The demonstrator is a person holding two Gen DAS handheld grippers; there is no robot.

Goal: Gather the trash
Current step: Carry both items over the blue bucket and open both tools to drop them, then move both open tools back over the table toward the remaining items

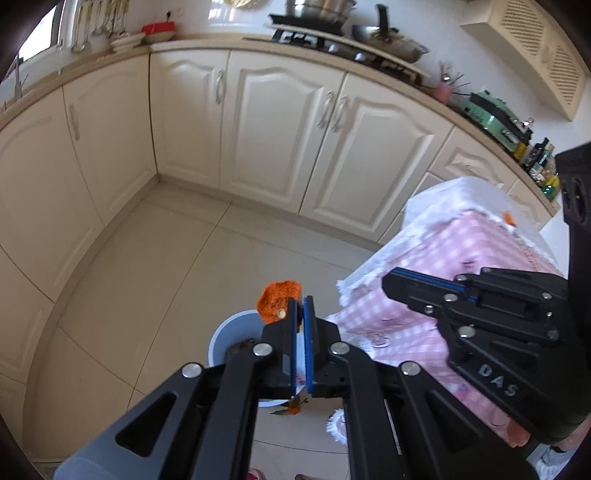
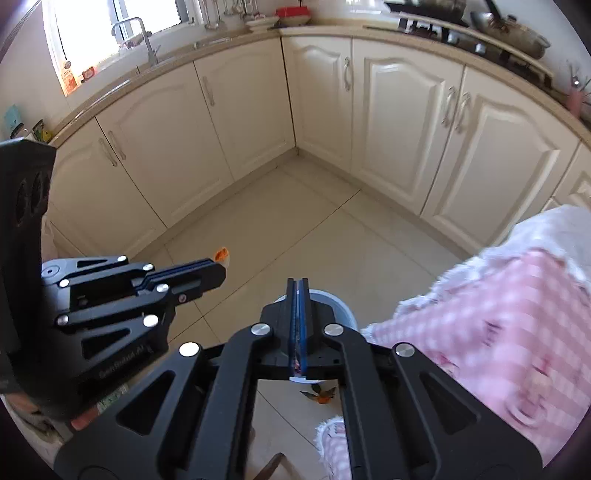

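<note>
My left gripper (image 1: 300,301) is shut on a piece of orange peel (image 1: 277,300), held above a white trash bin (image 1: 231,334) on the floor. The peel sticks out to the left of the fingertips. In the right wrist view the left gripper (image 2: 221,267) shows at left with the peel (image 2: 222,254) at its tip. My right gripper (image 2: 298,282) is shut and empty, above the bin (image 2: 338,302). It shows at the right in the left wrist view (image 1: 388,282). An orange scrap with leaves (image 2: 320,396) lies on the floor beside the bin.
A table with a pink checked cloth (image 1: 450,258) stands to the right, with a small orange bit (image 1: 509,218) at its far edge. Cream kitchen cabinets (image 1: 280,122) line the back and left. A stove with pots (image 1: 332,26) sits on the counter.
</note>
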